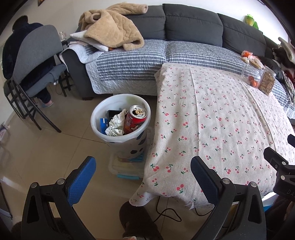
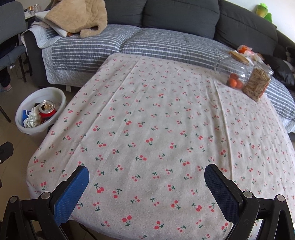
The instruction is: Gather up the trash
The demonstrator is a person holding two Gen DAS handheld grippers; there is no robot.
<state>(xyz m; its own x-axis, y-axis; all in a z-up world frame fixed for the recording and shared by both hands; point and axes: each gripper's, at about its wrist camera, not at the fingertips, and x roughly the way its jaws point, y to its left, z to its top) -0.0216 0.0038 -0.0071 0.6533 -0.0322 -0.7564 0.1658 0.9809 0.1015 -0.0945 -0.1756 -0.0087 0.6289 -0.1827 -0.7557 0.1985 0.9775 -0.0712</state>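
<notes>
Both grippers, left gripper (image 1: 142,169) and right gripper (image 2: 146,180), have fingers spread wide, holding and touching nothing.

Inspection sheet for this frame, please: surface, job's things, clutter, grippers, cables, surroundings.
Surface: cherry-print tablecloth, no loose trash seen.
Job's things: white bin on floor beside table holds red can, crumpled paper.
Clutter: two glass jars at far corner.
Grippers: left hand-held gripper and right hand-held gripper open, empty.
Cables: black cable on floor under table.
Surroundings: grey sofa, beige blanket, chair.
</notes>
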